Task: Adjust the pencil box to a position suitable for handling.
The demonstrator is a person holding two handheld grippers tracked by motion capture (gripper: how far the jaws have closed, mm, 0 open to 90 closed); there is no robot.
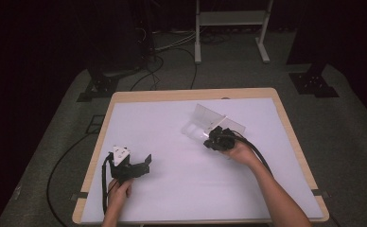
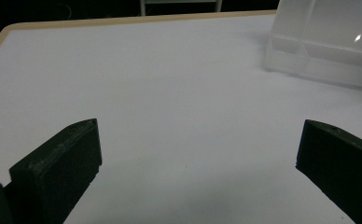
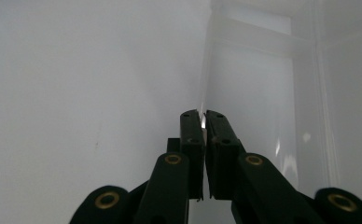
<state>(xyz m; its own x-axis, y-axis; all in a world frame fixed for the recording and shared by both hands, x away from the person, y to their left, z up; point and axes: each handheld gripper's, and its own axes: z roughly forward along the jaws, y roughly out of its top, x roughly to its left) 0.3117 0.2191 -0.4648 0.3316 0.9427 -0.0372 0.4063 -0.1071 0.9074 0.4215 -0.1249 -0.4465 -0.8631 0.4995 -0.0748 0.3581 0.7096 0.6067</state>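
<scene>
A clear plastic box (image 1: 205,122) with its lid standing open sits on the white mat (image 1: 172,142), right of the middle. My right gripper (image 1: 213,138) is at the box's near edge. In the right gripper view its jaws (image 3: 203,116) are shut on a thin clear wall of the box (image 3: 254,84). My left gripper (image 1: 145,164) rests low over the mat at the front left, well apart from the box. Its jaws (image 2: 200,128) stand wide open with nothing between them, and the box (image 2: 319,42) shows far off at the upper right.
The table has a wooden rim (image 1: 191,93) around the mat. On the floor beyond lie black cables (image 1: 172,56), a white frame stand (image 1: 231,28) and black stand bases (image 1: 314,84) at both back corners.
</scene>
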